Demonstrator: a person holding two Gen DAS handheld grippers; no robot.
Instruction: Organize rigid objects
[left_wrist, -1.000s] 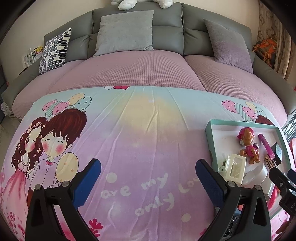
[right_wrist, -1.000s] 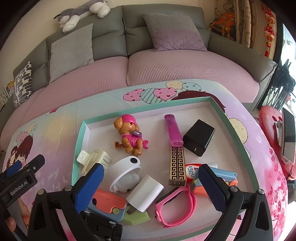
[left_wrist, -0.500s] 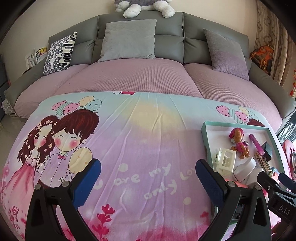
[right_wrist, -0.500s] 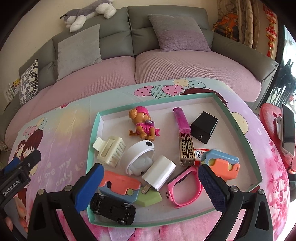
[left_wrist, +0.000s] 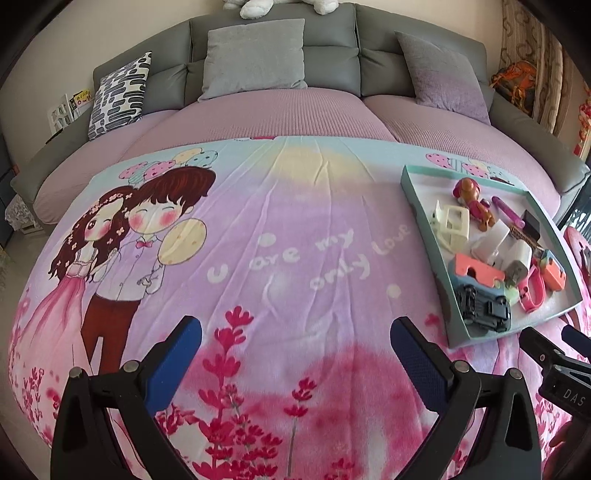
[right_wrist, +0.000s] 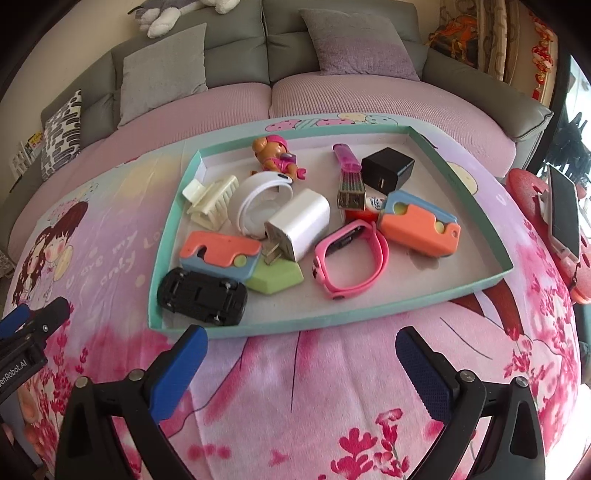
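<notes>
A: In the tray (right_wrist: 480, 282), on the blanket (left_wrist: 280, 236), the car (right_wrist: 201, 295), chargers and wristband (right_wrist: 351, 258) are heaped, presumably kept together by its walls.

B: And the tongs?

A: Left tongs (left_wrist: 295, 354) and right tongs (right_wrist: 301, 363) are held spread, nothing pinched. Compared with a second ago, both have been drawn back; more blanket is seen before the tray.

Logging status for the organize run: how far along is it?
All small objects seen lie jumbled inside the teal-rimmed shallow tray, e.g. the black toy car and pink band watch. In hand: nothing; left tool and right tool are open over the cartoon-print blanket. This fits gathering finished, or sorting out still ahead.
</notes>
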